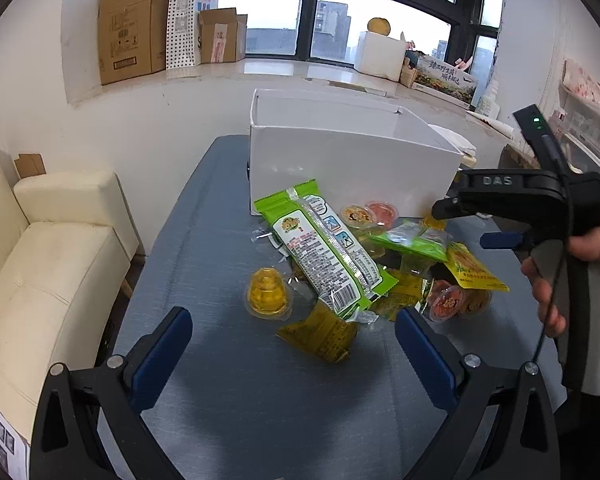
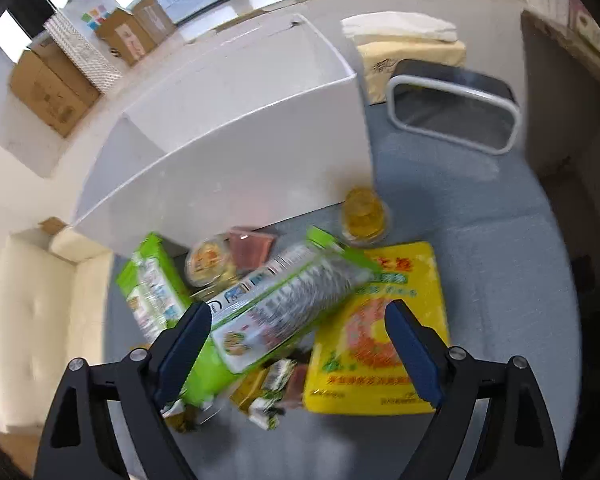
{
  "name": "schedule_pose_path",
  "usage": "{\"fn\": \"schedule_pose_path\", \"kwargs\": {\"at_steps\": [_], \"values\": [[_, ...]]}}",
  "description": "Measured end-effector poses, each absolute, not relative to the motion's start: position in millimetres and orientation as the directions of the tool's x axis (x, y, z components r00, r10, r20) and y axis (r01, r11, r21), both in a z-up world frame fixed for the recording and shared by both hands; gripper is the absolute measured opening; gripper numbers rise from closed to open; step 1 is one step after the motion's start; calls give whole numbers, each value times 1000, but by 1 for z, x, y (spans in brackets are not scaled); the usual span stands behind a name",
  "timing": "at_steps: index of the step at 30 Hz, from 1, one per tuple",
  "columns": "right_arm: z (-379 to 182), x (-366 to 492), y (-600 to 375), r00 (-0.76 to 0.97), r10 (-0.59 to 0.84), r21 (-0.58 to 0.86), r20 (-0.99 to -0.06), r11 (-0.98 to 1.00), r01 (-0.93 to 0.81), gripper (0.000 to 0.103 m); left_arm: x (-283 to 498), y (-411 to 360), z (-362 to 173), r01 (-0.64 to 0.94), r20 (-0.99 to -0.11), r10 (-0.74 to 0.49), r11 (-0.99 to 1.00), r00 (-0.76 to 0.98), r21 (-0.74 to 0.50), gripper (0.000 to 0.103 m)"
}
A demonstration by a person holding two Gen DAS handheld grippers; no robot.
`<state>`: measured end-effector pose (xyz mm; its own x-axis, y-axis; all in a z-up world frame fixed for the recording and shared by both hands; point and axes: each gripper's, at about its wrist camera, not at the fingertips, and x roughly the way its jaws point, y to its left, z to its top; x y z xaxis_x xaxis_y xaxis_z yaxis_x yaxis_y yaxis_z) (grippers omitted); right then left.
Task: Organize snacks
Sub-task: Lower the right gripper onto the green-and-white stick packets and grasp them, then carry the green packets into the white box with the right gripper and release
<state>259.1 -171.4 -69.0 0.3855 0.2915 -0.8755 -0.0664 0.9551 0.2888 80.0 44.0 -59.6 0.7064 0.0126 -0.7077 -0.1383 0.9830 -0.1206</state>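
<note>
A pile of snacks lies on the blue-grey table (image 1: 228, 392) in front of an open white box (image 1: 340, 160). In the left wrist view a long green packet (image 1: 324, 252) lies across the pile, with a yellow jelly cup (image 1: 268, 290), a yellow packet (image 1: 320, 334) and red jelly cups (image 1: 446, 300) around it. My left gripper (image 1: 294, 340) is open and empty, just short of the pile. My right gripper (image 2: 298, 334) is open above a green packet (image 2: 280, 312) and a big yellow bag (image 2: 380, 328); it also shows in the left wrist view (image 1: 446, 210).
A cream sofa (image 1: 48, 272) stands left of the table. Right of the white box (image 2: 240, 136) are a grey-rimmed container (image 2: 452, 108) and a tissue pack (image 2: 412, 60). Cardboard boxes (image 1: 132, 28) line the window sill behind.
</note>
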Motion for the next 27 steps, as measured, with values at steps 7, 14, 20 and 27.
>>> {"fn": "schedule_pose_path", "kwargs": {"at_steps": [7, 14, 20, 27], "values": [[-88, 264, -149, 332, 277, 278, -902, 959, -47, 92, 78, 51, -61, -138, -703, -4, 980, 711, -146, 103], [-113, 291, -151, 276, 428, 450, -861, 893, 20, 41, 77, 57, -66, -142, -708, -5, 979, 707, -149, 103], [-110, 285, -155, 275, 490, 505, -827, 863, -19, 22, 82, 61, -72, -155, -718, -4, 975, 696, -156, 103], [-61, 254, -187, 362, 543, 531, -758, 835, -141, 16, 108, 54, -74, -155, -729, -6, 976, 685, -154, 103]]}}
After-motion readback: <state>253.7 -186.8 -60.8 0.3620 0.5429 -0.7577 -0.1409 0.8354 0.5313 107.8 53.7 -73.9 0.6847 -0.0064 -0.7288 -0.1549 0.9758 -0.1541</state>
